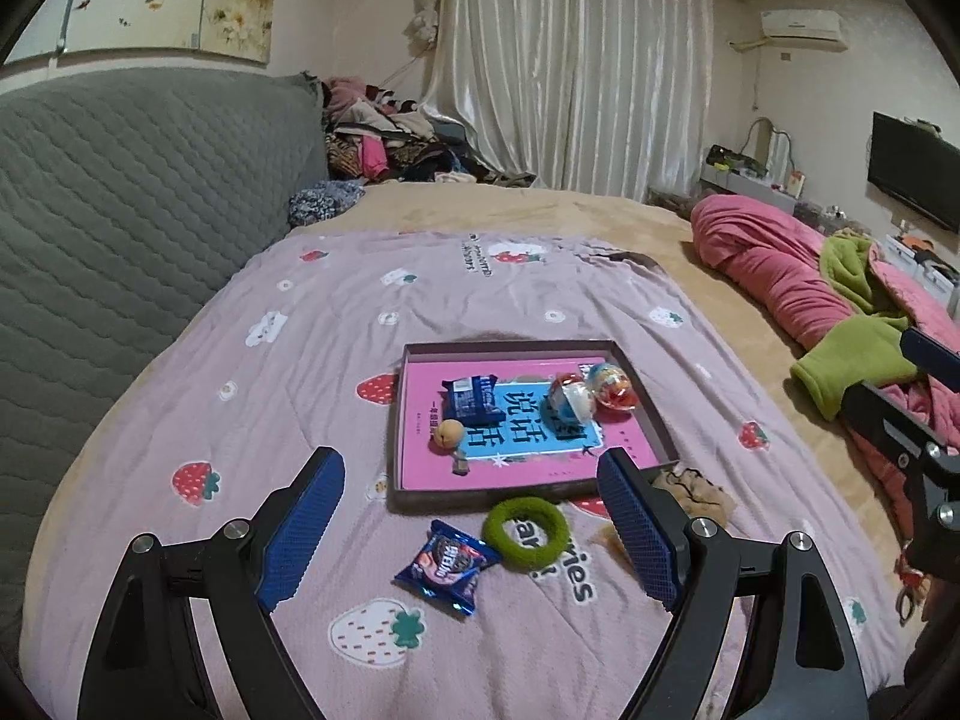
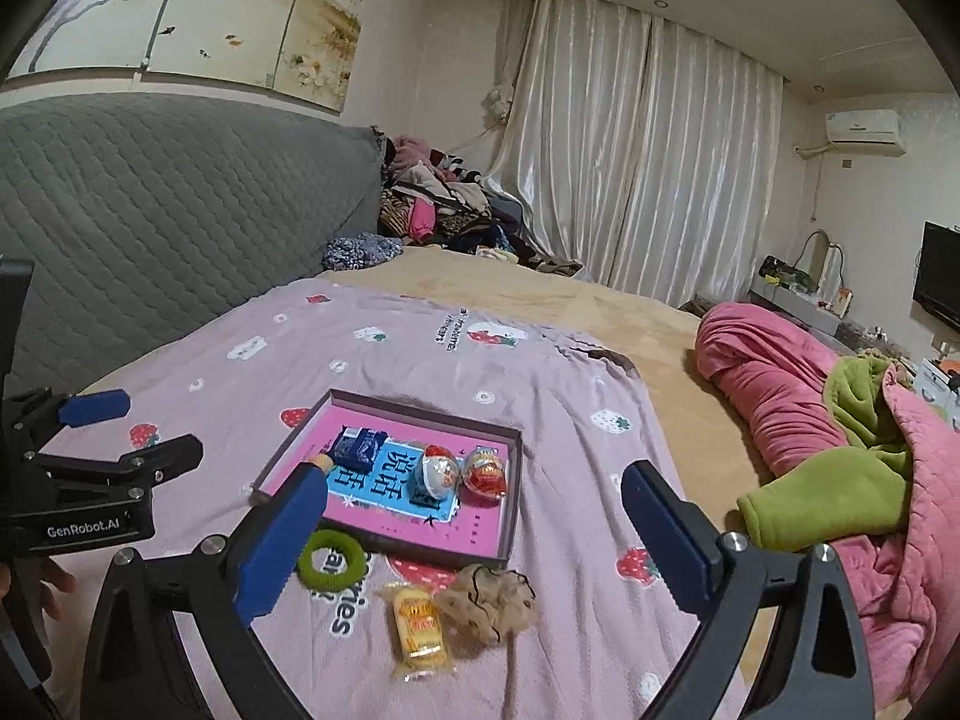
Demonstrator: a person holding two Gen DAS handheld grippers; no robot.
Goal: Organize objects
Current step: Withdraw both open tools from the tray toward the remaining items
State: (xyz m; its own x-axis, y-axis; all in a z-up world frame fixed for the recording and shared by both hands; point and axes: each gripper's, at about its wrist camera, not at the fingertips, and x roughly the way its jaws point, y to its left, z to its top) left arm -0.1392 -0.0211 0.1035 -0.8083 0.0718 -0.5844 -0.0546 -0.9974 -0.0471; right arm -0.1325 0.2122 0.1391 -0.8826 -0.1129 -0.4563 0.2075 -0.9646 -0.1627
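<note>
Both my grippers, left [image 1: 471, 516] and right [image 2: 474, 531], gape empty above the quilt [image 1: 336, 324]. Fuzzy green ring [image 1: 527, 533], crinkly blue packet [image 1: 447, 564], frilly scrunchie [image 2: 489, 600] lie before the shallow box tray [image 1: 528, 495].

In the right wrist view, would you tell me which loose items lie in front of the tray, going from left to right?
green ring → yellow snack packet → beige scrunchie
</note>
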